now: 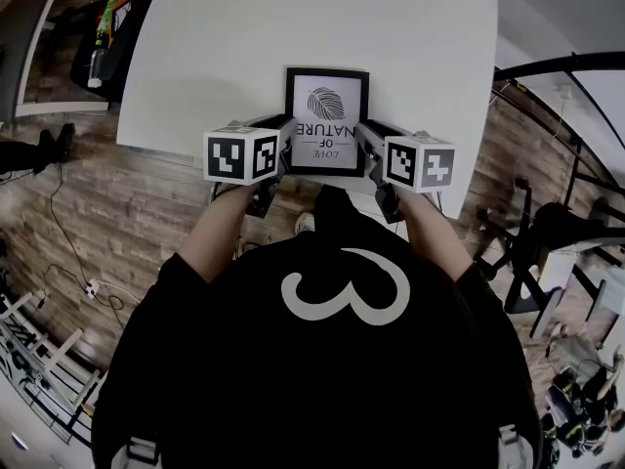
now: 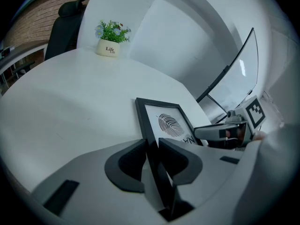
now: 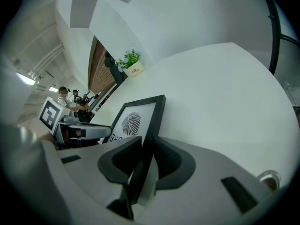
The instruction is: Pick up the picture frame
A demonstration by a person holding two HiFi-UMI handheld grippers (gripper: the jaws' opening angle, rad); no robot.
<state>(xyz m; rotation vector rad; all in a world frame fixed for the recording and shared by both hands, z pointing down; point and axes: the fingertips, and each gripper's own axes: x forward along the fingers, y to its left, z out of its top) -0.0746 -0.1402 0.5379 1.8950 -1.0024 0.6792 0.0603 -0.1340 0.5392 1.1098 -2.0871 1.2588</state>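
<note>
A black picture frame (image 1: 327, 115) with a leaf print lies at the near edge of the white table (image 1: 293, 27), between my two grippers. My left gripper (image 1: 283, 140) is shut on its left rail; in the left gripper view the rail (image 2: 146, 125) runs straight into the narrow gap between the dark pads (image 2: 126, 165). My right gripper (image 1: 369, 143) is shut on the right rail, and in the right gripper view the rail (image 3: 154, 116) passes between its pads (image 3: 171, 161). Each gripper view shows the other gripper across the frame.
A small potted plant (image 2: 111, 39) stands at the far side of the table, with a dark chair (image 2: 65, 27) behind it. The table's near edge is just under the grippers, and wood floor with cables (image 1: 68, 252) lies to the left. Black metal framing (image 1: 557, 76) stands to the right.
</note>
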